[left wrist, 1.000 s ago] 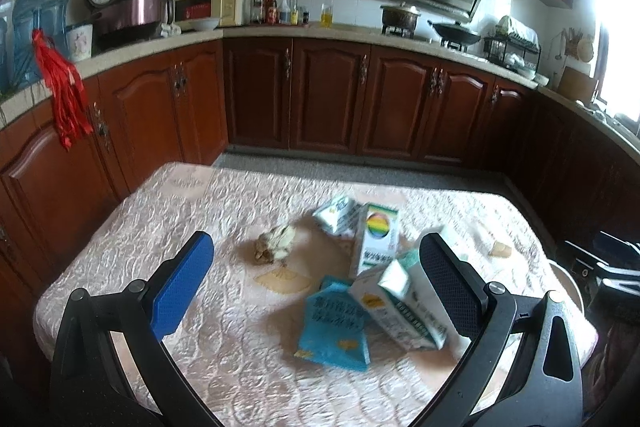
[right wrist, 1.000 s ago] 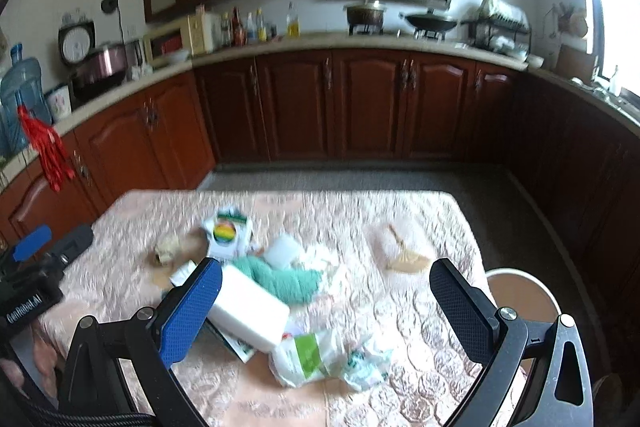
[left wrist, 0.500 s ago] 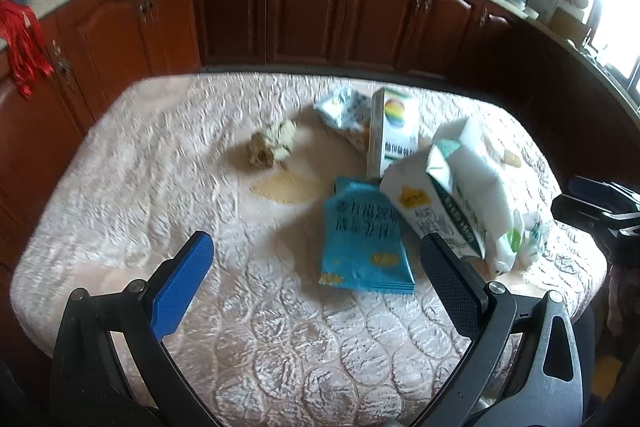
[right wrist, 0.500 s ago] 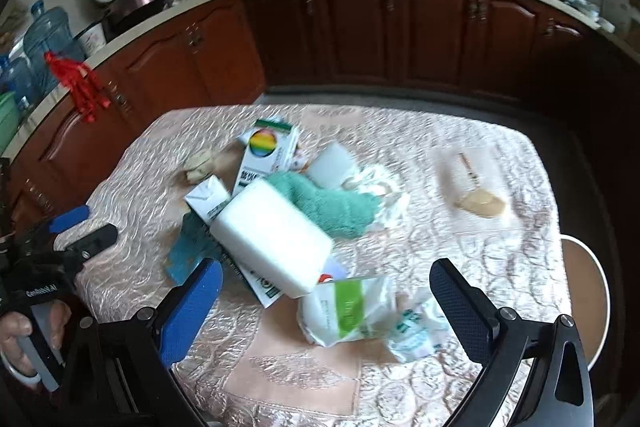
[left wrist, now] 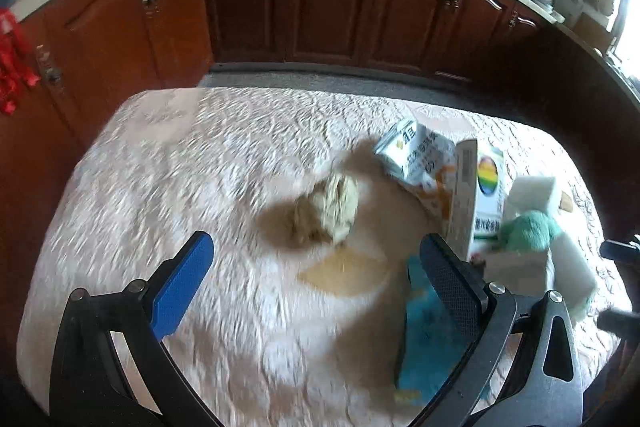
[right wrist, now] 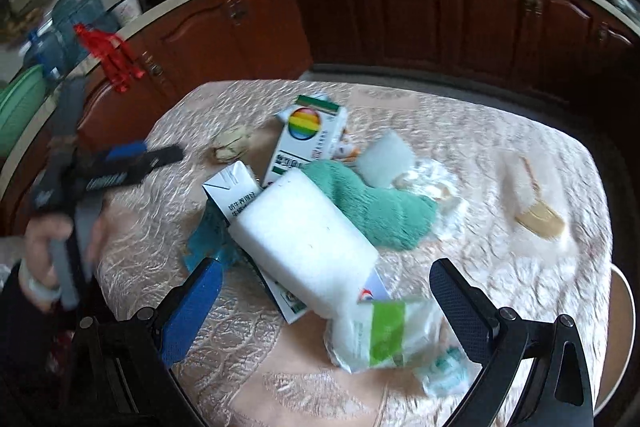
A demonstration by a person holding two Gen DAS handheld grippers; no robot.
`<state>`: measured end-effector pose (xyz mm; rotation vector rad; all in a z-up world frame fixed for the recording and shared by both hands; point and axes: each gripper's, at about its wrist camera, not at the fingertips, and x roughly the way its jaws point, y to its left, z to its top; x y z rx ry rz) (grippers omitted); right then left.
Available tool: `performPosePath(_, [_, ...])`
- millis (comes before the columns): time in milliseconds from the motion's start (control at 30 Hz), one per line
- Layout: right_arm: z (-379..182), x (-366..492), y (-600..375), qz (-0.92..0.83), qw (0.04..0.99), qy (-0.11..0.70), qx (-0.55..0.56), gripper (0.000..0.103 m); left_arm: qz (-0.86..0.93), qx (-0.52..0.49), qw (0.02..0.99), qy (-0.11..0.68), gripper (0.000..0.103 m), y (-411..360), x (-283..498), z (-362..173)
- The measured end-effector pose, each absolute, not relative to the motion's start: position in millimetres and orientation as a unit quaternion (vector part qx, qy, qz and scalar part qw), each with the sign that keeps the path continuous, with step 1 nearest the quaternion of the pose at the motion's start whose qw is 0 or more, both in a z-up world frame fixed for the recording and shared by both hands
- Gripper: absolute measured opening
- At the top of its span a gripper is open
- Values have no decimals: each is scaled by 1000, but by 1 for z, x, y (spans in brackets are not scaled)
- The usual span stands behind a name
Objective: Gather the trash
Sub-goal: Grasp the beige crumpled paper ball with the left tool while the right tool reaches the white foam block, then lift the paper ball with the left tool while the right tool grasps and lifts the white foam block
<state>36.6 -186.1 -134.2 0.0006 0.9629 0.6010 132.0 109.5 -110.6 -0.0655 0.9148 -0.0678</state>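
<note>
- Left wrist view: closer in than half a second back, and swung left, so that the crumpled beige wad (left wrist: 326,213) now sits between and just beyond the fingers of the left gripper (left wrist: 316,267) rather than far off to the left of the pile.
- Likely meaning: wad picked out as first piece of trash; approach under way, nothing collected yet.
- Left gripper: spread wide, clear of everything, holding nothing. Blue pad (left wrist: 182,285) on the left, black pad (left wrist: 452,283) on the right, the black one near the rainbow-printed carton (left wrist: 486,203) but apparently not touching it.
- Just near of the wad: a tan stain (left wrist: 346,267) on the quilted tablecloth (left wrist: 168,187); blue packet (left wrist: 424,347) lying flat under the right finger.
- Right wrist view: lower over the table than half a second back, pile larger in frame.
- Right gripper (right wrist: 324,301): likewise wide apart and empty, hovering above the near end of the white foam block (right wrist: 304,243) and the green-and-white plastic bag (right wrist: 384,335); contact not visible.
- Rest of the trash unmoved in the middle of the table: milk carton (right wrist: 234,193) under the left end of the block, teal fuzzy cloth (right wrist: 380,207) behind it, small white sponge (right wrist: 386,157) farther back, wooden brush (right wrist: 538,211) well apart at the right.
- Motion blur in both views, so fine contact hard to judge.
</note>
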Motion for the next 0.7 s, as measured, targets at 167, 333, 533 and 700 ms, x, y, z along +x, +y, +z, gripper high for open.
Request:
performPosePath(167, [-142, 58, -179, 348, 817, 460, -7, 103, -43, -14, 895, 444, 102, 108, 159, -120])
performPosePath(333, [-160, 80, -174, 405, 776, 483, 12, 102, -41, 33, 889, 454, 102, 97, 177, -134])
performPosePath(533, [-173, 89, -173, 427, 757, 490, 73, 80, -62, 40, 876, 477, 63, 93, 190, -148])
performPosePath(700, [-164, 68, -167, 433, 771, 465, 53, 75, -71, 19, 865, 497, 29, 102, 187, -162])
